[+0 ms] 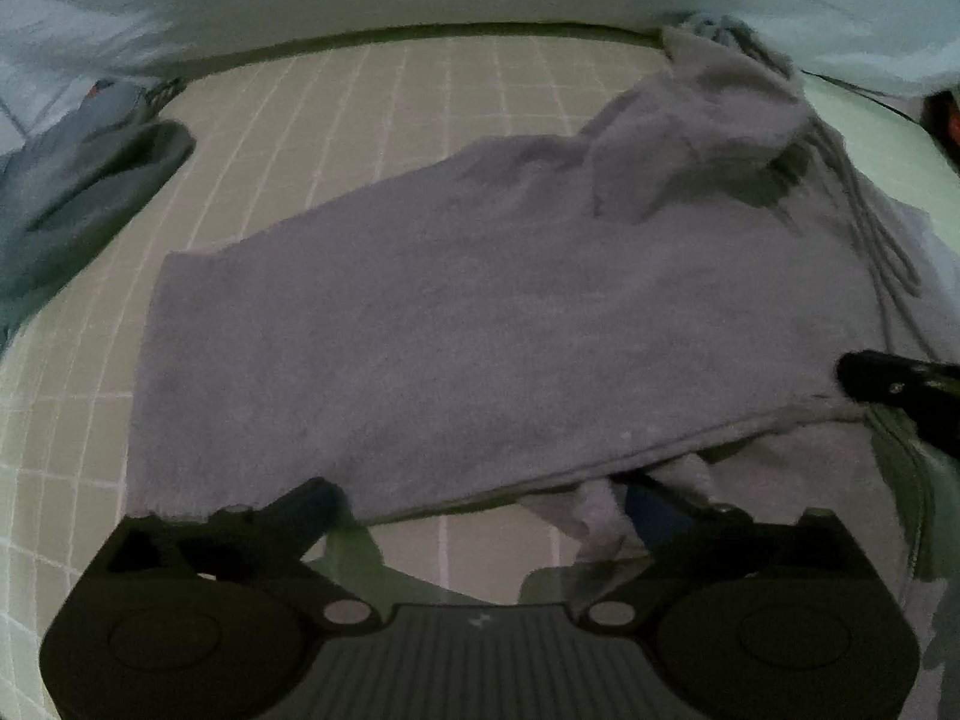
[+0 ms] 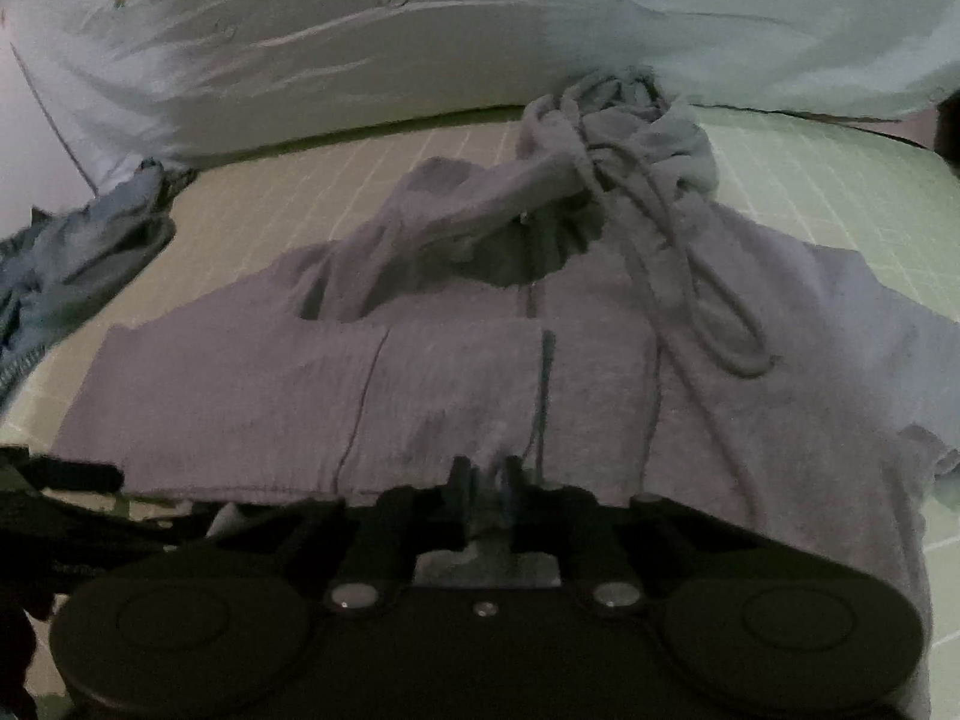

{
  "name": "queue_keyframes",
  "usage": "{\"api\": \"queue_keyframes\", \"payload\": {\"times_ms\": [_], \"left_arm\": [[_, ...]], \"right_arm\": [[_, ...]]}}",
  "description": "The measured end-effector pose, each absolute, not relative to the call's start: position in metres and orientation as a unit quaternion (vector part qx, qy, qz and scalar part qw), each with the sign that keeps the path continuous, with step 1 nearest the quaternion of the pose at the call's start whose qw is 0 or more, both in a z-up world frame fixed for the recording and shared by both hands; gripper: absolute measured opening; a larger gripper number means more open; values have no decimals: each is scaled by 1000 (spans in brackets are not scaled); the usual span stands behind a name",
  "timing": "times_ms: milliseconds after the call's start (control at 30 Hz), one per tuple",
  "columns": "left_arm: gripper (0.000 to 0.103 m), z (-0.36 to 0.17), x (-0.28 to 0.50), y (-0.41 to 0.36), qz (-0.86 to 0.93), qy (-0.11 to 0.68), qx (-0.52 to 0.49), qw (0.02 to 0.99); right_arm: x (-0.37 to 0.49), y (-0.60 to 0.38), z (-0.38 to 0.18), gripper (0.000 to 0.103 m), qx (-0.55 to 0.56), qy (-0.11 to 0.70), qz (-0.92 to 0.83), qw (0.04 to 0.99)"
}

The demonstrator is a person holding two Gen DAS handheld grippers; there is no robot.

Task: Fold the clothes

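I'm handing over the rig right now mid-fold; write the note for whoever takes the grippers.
Left gripper: open, fingers spread at the near edge of the grey hoodie, gripping nothing.
Right gripper: shut on the hoodie's near edge beside the zipper.
The hoodie lies on the checked mat, one sleeve folded across the front, hood and drawstrings bunched at the far end.
A blue garment waits at far left.
Left: finish folding the hoodie, then the blue one.

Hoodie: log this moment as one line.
hoodie flat on gridded mat | right tool shut on hem | left tool open at edge
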State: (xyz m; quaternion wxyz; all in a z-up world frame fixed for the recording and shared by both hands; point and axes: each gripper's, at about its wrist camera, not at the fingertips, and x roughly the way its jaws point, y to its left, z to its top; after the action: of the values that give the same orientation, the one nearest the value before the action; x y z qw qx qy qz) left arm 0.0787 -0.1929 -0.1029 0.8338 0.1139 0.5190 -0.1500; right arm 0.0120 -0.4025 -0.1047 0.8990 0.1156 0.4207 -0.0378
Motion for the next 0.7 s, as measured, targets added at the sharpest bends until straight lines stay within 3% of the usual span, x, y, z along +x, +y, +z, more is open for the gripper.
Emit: {"api": "queue_keyframes", "payload": {"times_ms": [433, 700], "left_arm": [[103, -102, 76, -192, -141, 517, 117, 836], [103, -104, 76, -188, -142, 520, 102, 836]], "right_arm": [[-4, -429, -41, 8, 8, 297, -113, 948], [-40, -490, 5, 8, -26, 219, -266, 938]]}}
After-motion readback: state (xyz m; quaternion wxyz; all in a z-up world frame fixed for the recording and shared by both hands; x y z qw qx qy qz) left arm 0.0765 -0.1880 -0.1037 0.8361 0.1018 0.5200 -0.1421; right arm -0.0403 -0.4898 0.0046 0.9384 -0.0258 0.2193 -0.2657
